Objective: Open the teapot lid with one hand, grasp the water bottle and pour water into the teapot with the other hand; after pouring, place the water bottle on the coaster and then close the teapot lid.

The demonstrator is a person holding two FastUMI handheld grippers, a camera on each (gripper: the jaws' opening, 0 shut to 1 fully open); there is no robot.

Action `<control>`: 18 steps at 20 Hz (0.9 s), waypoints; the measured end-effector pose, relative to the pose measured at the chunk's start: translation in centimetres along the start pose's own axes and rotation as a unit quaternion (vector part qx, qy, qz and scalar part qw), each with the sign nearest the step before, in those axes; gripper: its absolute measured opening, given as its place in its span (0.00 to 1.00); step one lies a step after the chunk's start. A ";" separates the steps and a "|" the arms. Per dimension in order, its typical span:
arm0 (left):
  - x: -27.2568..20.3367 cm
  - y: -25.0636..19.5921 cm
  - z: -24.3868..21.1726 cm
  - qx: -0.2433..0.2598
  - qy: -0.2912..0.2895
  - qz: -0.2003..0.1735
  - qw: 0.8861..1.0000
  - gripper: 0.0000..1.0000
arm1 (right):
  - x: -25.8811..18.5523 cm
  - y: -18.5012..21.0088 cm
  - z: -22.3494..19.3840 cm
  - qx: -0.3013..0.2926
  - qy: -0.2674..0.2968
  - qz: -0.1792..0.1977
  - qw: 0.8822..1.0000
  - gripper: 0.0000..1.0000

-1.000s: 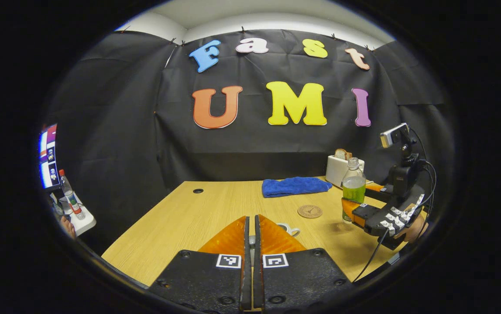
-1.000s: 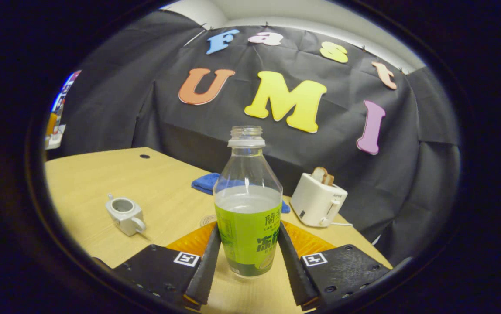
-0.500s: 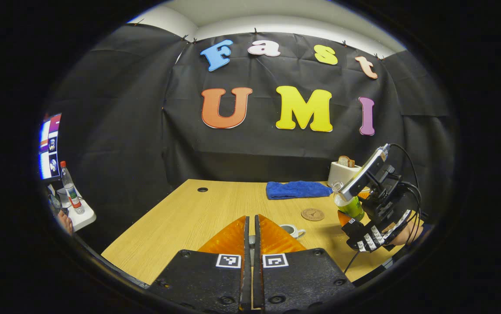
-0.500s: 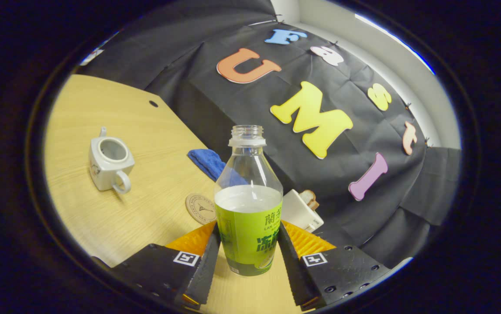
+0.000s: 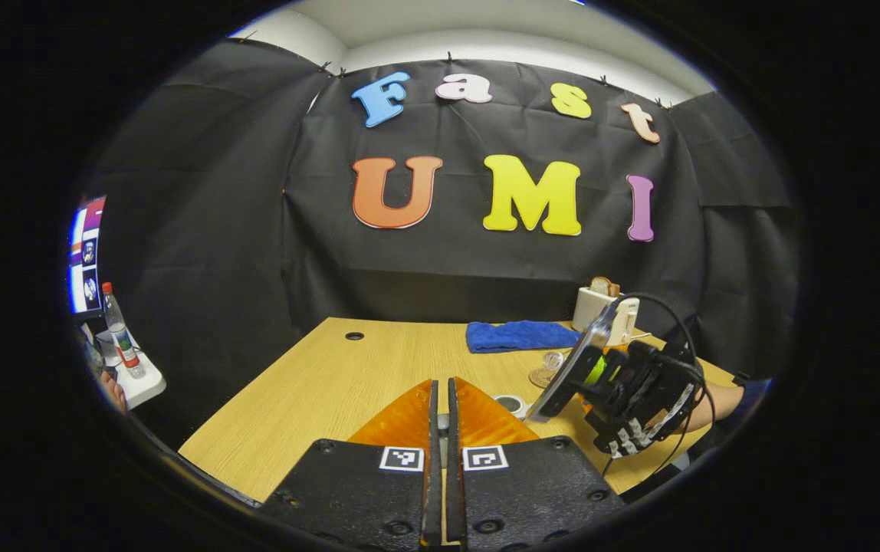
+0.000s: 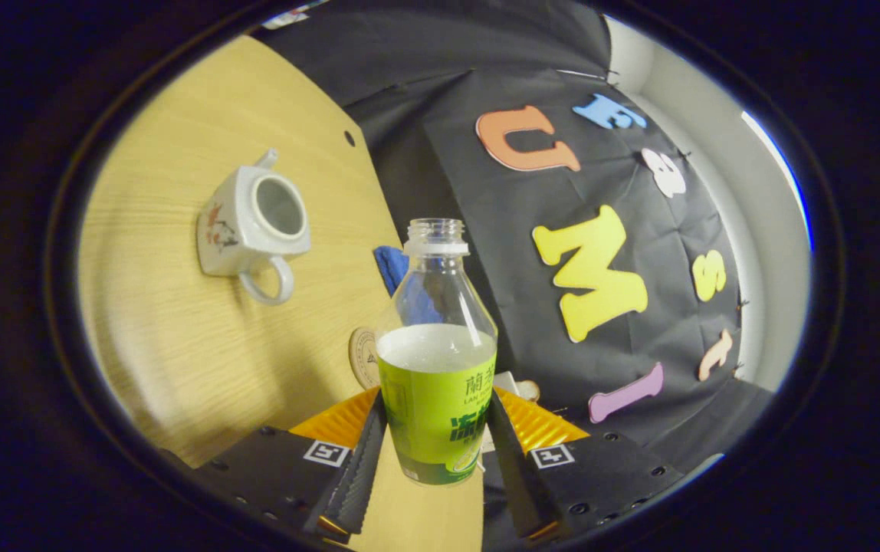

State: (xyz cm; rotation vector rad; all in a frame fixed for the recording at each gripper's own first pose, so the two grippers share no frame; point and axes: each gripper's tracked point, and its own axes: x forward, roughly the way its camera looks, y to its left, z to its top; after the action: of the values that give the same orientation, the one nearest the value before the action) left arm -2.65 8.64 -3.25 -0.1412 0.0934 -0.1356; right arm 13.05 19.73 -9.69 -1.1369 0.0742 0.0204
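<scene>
**Water bottle tipping toward the teapot, and there's room for a spill**

Water bottle (image 6: 437, 360) is clamped around its labelled lower half by our right gripper (image 6: 435, 452), a finger pressing on each side, neck open with no cap. In the right gripper view the whole scene is rolled over, so we read the bottle as leaning hard toward the teapot (image 6: 254, 222), which sits on the table (image 6: 172, 353) at about 10 o'clock from the bottle's mouth, well apart. The teapot's lid is off and its opening faces up.

What could go wrong, as we see it: that opening is small, the mouth isn't over it yet, and the bottle is about half full. Keep tilting before closing the gap and water lands on the table, not in the pot. A smooth round bottle could also twist in the grip once it goes past horizontal.

The coaster (image 6: 364, 357) lies just behind the bottle at about 9 o'clock of its shoulder, the blue cloth (image 6: 390, 266) beyond it.

In the left gripper view our left gripper (image 5: 442, 406) is pressed closed, something small and pale pinched in the slit. Probably the lid, but we can't tell for sure. The right gripper (image 5: 624, 387) sits at about 3 o'clock from it.
</scene>
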 end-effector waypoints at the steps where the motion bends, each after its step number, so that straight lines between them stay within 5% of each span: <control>1: 0.1 0.1 -0.1 0.000 0.000 0.000 1.000 0.04 | 0.1 0.0 0.2 -0.019 -0.003 -0.004 1.000 0.71; 11: 0.2 -0.2 -0.1 0.003 0.000 -0.013 1.000 0.05 | 0.1 -0.4 2.4 -0.182 -0.030 -0.051 0.982 0.70; 18: 0.1 -0.1 -0.3 0.004 0.000 -0.016 1.000 0.04 | -0.7 -1.0 3.8 -0.275 -0.057 -0.089 0.956 0.72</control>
State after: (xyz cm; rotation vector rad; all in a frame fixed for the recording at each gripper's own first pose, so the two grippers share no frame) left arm -2.56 8.46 -3.51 -0.1353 0.0908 -0.1684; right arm 12.59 22.79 -7.11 -1.6937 -0.1463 -0.0579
